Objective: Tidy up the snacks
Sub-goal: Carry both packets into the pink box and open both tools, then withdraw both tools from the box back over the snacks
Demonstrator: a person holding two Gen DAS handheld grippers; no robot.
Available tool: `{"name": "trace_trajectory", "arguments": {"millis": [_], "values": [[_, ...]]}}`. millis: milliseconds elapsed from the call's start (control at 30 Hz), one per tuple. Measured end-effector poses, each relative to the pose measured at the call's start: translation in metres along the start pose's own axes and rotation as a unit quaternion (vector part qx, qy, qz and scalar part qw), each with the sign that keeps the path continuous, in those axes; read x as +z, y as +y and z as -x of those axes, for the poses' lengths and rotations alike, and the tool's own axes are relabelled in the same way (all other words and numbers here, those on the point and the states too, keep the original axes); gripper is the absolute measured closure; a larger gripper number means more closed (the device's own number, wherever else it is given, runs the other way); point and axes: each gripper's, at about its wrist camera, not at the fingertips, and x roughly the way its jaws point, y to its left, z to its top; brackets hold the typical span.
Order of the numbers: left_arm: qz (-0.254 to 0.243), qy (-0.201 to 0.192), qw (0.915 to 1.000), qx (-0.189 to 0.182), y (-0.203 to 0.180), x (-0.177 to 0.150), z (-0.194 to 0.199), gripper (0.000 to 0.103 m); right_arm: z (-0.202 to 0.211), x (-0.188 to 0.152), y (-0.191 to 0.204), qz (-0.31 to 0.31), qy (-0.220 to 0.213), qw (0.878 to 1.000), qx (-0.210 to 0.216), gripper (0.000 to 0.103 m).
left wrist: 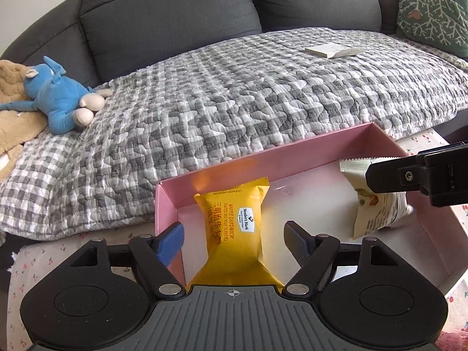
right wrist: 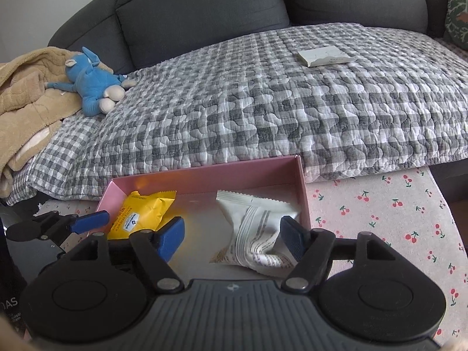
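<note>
A shallow pink box (left wrist: 263, 158) (right wrist: 204, 172) stands on a cherry-print cloth, right in front of a sofa. A yellow waffle sandwich packet (left wrist: 234, 219) (right wrist: 146, 210) lies in the box's left end. My left gripper (left wrist: 234, 234) is open around it, with a gap between each pad and the packet. A white striped snack packet (right wrist: 254, 231) (left wrist: 371, 213) lies crumpled in the box's right end. My right gripper (right wrist: 232, 231) is open over it: the right pad is at the packet's edge and the left pad is well clear. In the left wrist view, a right gripper finger (left wrist: 389, 175) overlaps the white packet.
The sofa carries a grey checked quilt (left wrist: 248, 93), a blue plush toy (left wrist: 58, 99) on a tan robe (right wrist: 26, 111), a flat white box (left wrist: 333, 49) and a green cushion (left wrist: 433, 14). The cherry-print cloth (right wrist: 380, 219) stretches to the right of the pink box.
</note>
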Motion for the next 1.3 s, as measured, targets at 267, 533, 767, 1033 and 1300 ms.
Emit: {"name": "trace_trajectory", "arguments": {"millis": [267, 533, 767, 1033, 1300], "values": [[0.011, -0.006, 0.9997, -0.021, 0.000, -0.009, 0.042, 0.015, 0.042, -0.003, 0.007, 0.014, -0.019, 1.000, -0.003, 0.019], [0.019, -0.005, 0.9992, -0.035, 0.000, -0.030, 0.078, 0.013, 0.071, -0.014, 0.014, 0.019, -0.024, 1.000, -0.003, 0.014], [0.017, -0.007, 0.9990, -0.041, -0.002, -0.053, 0.109, 0.010, 0.094, -0.033, 0.017, 0.023, -0.027, 0.999, 0.000, 0.011], [0.027, -0.006, 0.9985, -0.048, -0.002, -0.084, 0.139, 0.008, 0.113, -0.061, 0.021, 0.020, -0.030, 0.999, 0.015, 0.008], [0.031, 0.000, 0.9986, -0.043, -0.003, -0.123, 0.161, 0.006, 0.127, -0.093, 0.024, 0.028, -0.031, 0.999, 0.024, 0.006]]}}
